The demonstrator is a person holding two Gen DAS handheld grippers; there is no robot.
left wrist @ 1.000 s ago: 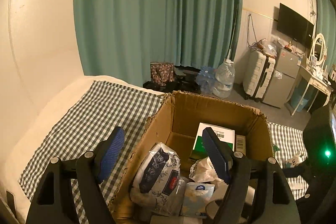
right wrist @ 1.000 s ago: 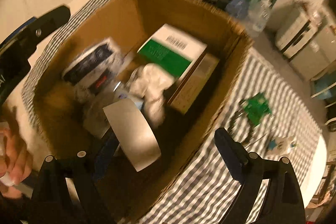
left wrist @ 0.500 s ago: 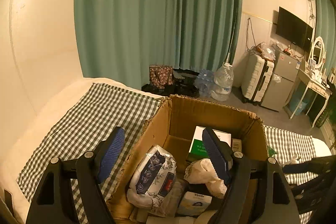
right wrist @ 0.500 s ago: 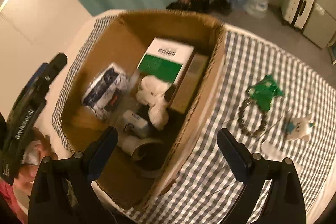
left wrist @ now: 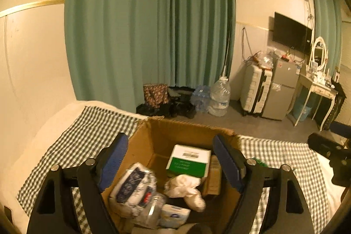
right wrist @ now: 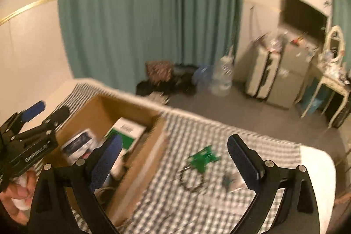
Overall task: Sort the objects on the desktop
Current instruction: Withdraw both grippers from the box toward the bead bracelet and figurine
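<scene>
- The left gripper (left wrist: 170, 162) hovers over the box (left wrist: 153, 137), jaws apart and empty; I think it only waits there.
- The right gripper (right wrist: 175, 165), jaws also apart and empty, faces the loose things on the checked cloth (right wrist: 263, 146), likely to fetch the next.
- The green tag (right wrist: 203, 159) lies flat at 3 o'clock of the box, with the bead ring (right wrist: 190, 179) just beside.
- Blur hides the tag's long axis.
</scene>
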